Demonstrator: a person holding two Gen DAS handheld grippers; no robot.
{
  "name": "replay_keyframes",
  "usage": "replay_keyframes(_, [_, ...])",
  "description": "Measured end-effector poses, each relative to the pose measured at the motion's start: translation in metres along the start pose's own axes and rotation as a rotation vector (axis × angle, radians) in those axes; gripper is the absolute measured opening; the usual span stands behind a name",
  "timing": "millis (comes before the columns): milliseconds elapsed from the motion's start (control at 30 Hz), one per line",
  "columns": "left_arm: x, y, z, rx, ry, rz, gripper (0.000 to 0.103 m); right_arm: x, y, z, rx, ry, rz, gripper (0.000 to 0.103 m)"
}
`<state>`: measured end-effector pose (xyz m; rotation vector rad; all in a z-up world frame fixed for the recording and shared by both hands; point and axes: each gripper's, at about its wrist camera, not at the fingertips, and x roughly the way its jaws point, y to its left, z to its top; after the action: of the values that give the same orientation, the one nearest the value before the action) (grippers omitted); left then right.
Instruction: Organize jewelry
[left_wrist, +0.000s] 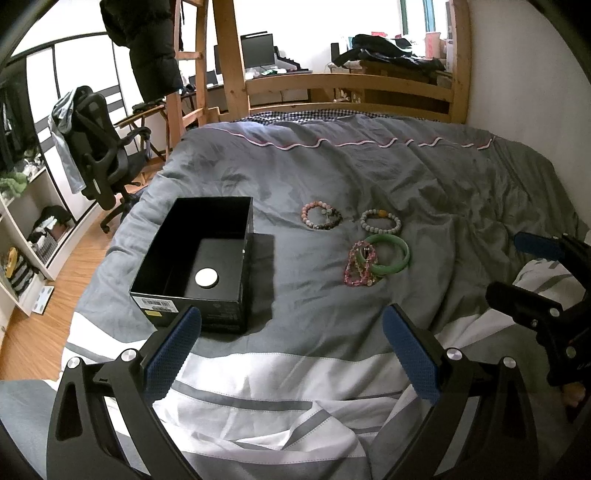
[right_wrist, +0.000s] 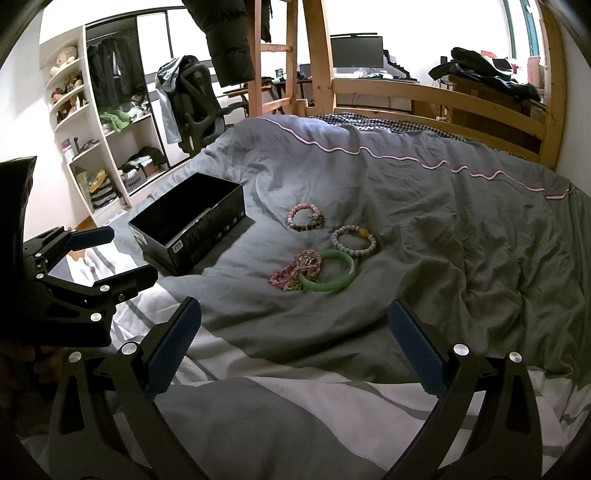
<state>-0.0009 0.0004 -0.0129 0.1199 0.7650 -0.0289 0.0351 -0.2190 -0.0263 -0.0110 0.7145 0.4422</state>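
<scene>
An open black box (left_wrist: 207, 258) (right_wrist: 192, 225) sits on the grey duvet, with a white round disc (left_wrist: 207, 277) inside. To its right lie several bracelets: a pink-and-dark beaded one (left_wrist: 320, 215) (right_wrist: 306, 218), a white beaded one with an amber bead (left_wrist: 380, 220) (right_wrist: 354, 236), a green bangle (left_wrist: 391, 254) (right_wrist: 328, 275) and pink crystal strands (left_wrist: 359, 267) (right_wrist: 293, 271) overlapping the bangle. My left gripper (left_wrist: 291, 325) is open and empty, near the box's front corner. My right gripper (right_wrist: 295, 325) is open and empty, short of the bracelets. Each gripper shows in the other's view (left_wrist: 535, 280) (right_wrist: 92, 254).
The bed has a wooden footboard (left_wrist: 347, 88) and a wall on the right. A black office chair (left_wrist: 99, 147), white shelves (right_wrist: 96, 147) and wooden floor (left_wrist: 55, 295) lie to the left of the bed. A striped white-grey cover (left_wrist: 277, 387) lies nearest me.
</scene>
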Motion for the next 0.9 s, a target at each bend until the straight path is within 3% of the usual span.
replay_keyframes(900, [0.0032, -0.0031, -0.0028, 0.002, 0.011, -0.005, 0.097, 0.0009, -0.0024, -0.0002, 0.008, 0.001, 0.002, 0.100])
